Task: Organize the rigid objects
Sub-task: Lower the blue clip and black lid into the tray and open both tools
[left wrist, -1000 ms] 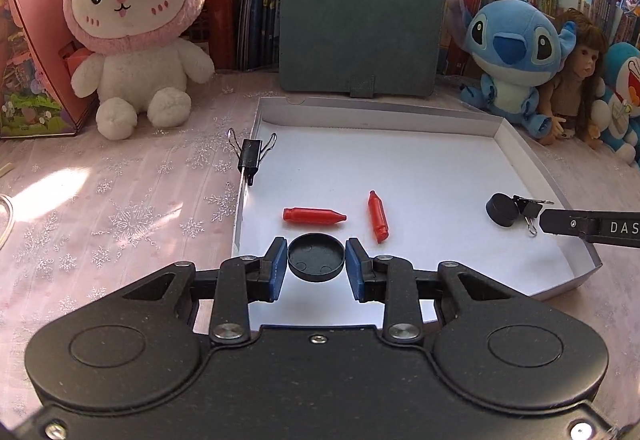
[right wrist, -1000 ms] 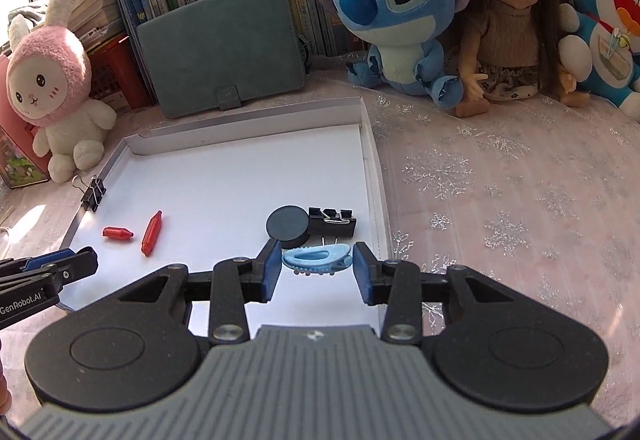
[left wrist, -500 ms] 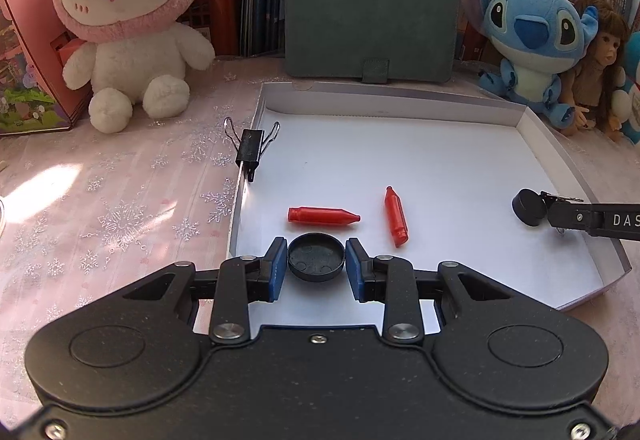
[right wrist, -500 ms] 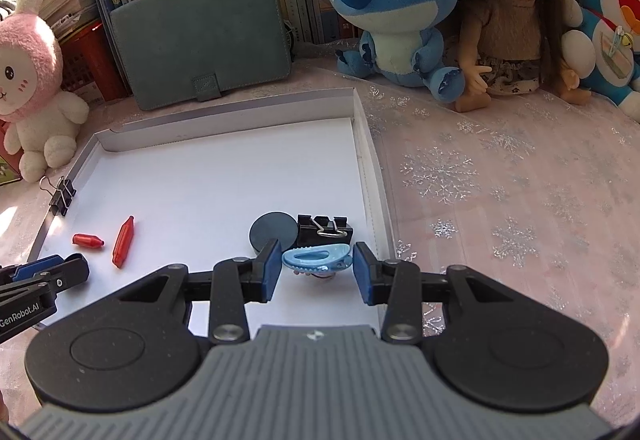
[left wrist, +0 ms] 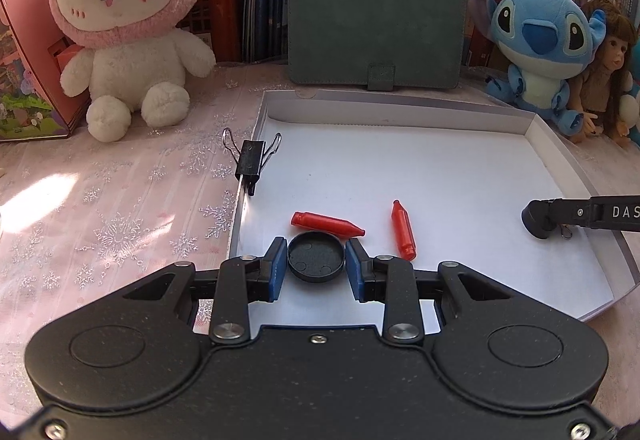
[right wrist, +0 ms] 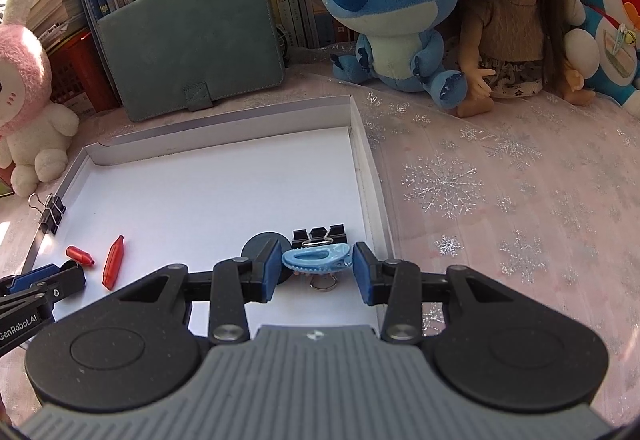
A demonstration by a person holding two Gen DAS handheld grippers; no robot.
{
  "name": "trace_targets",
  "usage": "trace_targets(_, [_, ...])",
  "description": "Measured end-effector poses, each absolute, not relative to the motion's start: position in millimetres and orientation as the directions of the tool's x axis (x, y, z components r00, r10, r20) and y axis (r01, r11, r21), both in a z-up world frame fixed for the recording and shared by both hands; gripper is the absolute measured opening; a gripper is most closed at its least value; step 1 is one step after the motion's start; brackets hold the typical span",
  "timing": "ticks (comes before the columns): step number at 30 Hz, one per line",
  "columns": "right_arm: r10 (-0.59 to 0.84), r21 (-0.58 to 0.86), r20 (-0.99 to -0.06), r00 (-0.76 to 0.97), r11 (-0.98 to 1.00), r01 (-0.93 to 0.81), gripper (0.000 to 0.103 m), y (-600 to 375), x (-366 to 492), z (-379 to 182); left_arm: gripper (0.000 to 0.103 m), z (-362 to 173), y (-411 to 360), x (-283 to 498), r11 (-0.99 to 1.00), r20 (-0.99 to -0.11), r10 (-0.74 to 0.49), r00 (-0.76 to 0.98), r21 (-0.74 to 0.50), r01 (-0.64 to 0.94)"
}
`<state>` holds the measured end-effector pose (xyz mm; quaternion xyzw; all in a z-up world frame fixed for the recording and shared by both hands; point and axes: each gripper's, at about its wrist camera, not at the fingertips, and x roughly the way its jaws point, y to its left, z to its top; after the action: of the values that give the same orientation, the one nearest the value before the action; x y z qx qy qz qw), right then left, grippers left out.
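Note:
My left gripper (left wrist: 316,266) is shut on a black round lid (left wrist: 316,257), held low over the front left of the white tray (left wrist: 400,112). Two red crayons (left wrist: 326,224) (left wrist: 403,229) lie in the tray just beyond it. My right gripper (right wrist: 316,268) is shut on a light blue hair clip (right wrist: 317,258) over the tray's front right. Behind it lie a black disc (right wrist: 260,246) and a black binder clip (right wrist: 319,234). Another binder clip (left wrist: 251,160) is clamped on the tray's left rim.
A green folder (left wrist: 376,32) stands behind the tray. A pink bunny plush (left wrist: 124,24) sits at the back left. A blue Stitch plush (right wrist: 392,8), a doll (right wrist: 516,12) and a Doraemon plush (right wrist: 612,24) sit at the back right. Books line the back.
Both grippers have moved lower and closer over the tray, each still holding its object. The objects in the tray have not moved.

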<state>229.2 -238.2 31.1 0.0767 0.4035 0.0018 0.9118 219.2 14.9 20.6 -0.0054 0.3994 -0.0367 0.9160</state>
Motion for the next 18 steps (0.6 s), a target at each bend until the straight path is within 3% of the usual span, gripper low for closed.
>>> trace_targets(18, [0.091, 0.161, -0.714, 0.694, 0.986, 0.037, 0.049, -238.4, 240.6, 26.6, 0.03, 17.8, 12.0, 223.8, 0.997, -0.714, -0.063, 0.697, -0.021, 0.069])
